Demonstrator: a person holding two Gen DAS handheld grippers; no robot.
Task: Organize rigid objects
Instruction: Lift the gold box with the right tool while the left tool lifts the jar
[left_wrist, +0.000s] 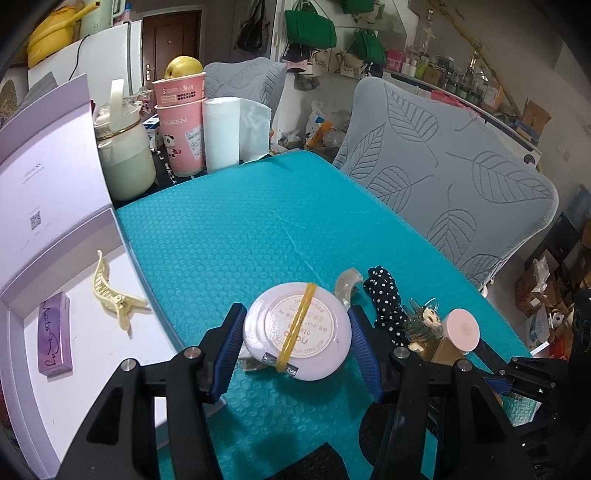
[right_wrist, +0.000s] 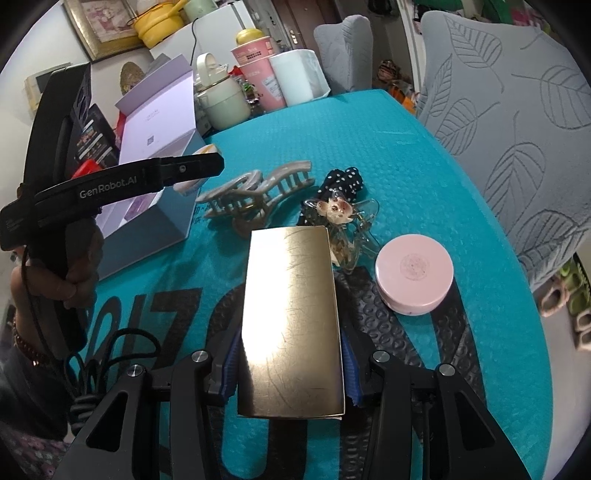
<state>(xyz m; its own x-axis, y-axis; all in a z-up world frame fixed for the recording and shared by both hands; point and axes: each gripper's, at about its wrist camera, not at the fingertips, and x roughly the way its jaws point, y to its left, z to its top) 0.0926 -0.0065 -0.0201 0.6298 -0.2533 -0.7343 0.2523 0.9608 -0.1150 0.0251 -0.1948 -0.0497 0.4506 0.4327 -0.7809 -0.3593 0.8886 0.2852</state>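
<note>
so we're partway: cream hair claw and purple box already sit in the open lilac gift box. our left gripper clamps the white round compact, right gripper clamps the gold case. beige claw clip, pink compact wait on the teal mat; cluttered room.

The left tool has glossy black plastic arms with triangular cut-outs, round silver screw heads at the joints and ribbed blue rubber pads on its fingers; the right tool is built alike. Seen from the right wrist, the left tool's black housing carries white "GenRobot.AI" lettering. Below that lettering a black cable hangs coiled beside a dark beaded bracelet on the person's wrist.
</note>
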